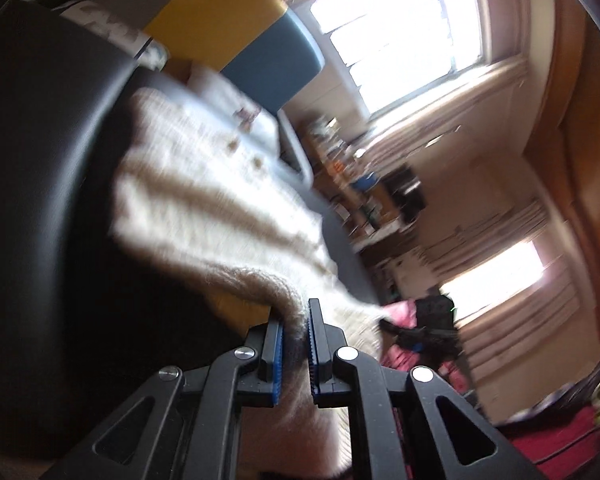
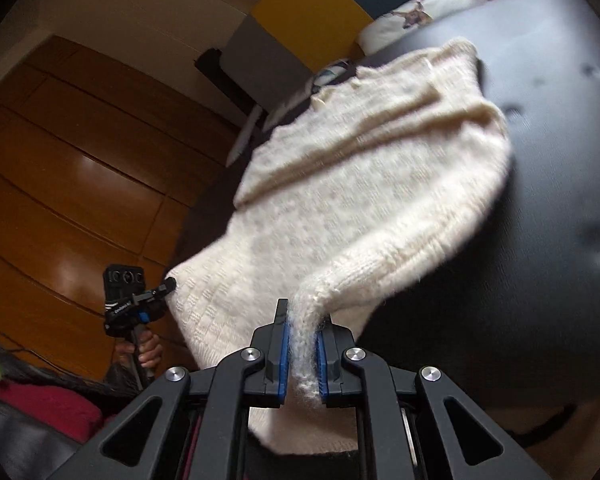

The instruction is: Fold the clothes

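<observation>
Tilting downward, both grippers' jaws clamp the cream sweater [image 2: 360, 184] lifted over the black surface [image 2: 560, 180].

Bright windows [image 1: 400, 36] with curtains fill the far wall — cluttered shelves [image 1: 356, 184] stand below. A wooden wardrobe [image 2: 60, 168] lines one side; yellow and blue panels [image 1: 236, 28] stand behind the bed's far edge, beside a printed pillow [image 2: 412, 20].

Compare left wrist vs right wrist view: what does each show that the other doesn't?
Left wrist only: two bright windows, a cluttered shelf, buttons on the knit.
Right wrist only: wooden wardrobe panels, the hand holding the left gripper.
Both: the cream sweater on the dark surface, pinched in that view's own gripper, left and right.
</observation>
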The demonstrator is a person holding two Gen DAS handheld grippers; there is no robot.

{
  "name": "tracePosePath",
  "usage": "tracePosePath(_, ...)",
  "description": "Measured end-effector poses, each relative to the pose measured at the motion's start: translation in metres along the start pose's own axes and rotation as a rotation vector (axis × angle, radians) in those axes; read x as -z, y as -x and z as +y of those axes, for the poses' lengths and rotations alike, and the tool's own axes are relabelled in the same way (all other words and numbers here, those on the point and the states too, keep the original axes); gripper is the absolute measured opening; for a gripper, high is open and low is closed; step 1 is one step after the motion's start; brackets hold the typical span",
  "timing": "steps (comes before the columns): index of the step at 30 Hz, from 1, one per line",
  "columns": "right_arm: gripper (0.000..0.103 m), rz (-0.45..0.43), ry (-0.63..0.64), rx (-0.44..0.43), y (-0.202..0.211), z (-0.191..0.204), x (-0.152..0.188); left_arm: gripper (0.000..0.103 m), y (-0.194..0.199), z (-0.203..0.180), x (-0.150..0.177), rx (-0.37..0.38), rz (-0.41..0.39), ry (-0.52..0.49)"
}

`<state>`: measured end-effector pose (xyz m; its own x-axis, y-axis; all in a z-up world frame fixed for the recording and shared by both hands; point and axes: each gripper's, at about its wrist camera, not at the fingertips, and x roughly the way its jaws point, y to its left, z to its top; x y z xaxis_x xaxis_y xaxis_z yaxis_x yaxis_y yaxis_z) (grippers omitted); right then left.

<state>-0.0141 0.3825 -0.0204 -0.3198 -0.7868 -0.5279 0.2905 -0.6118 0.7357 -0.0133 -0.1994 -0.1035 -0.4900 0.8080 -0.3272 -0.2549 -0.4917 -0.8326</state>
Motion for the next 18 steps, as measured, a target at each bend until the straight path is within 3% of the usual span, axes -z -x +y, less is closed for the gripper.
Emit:
tracePosePath(3, 0.012, -0.032, -0.002, -0.019, -0.006, 0.0, -0.035, 0.009, -0.013, 0.021, -0.042, 0.055, -0.095, 0.108)
tracePosePath(8, 0.012, -0.075, -0.097, 0.052, -0.043, -0.046, -0.108, 0.009, -0.079, 0.086, -0.087, -0.187, -0.054, 0.244)
tracePosePath(9, 0.012, -0.084, -0.117, 0.068, -0.051, -0.055, -0.122, 0.008, -0.092, 0.097, -0.087, -0.228, -0.016, 0.26)
tracePosePath(12, 0.01, 0.01, -0.196, 0.129, -0.09, -0.094, -0.126, 0.008, -0.097, 0.099, -0.066, -0.251, 0.037, 0.206)
tracePosePath(18, 0.01, -0.026, -0.207, 0.062, -0.075, -0.084, -0.075, 0.008, -0.059, 0.089, -0.019, -0.274, 0.05, 0.203)
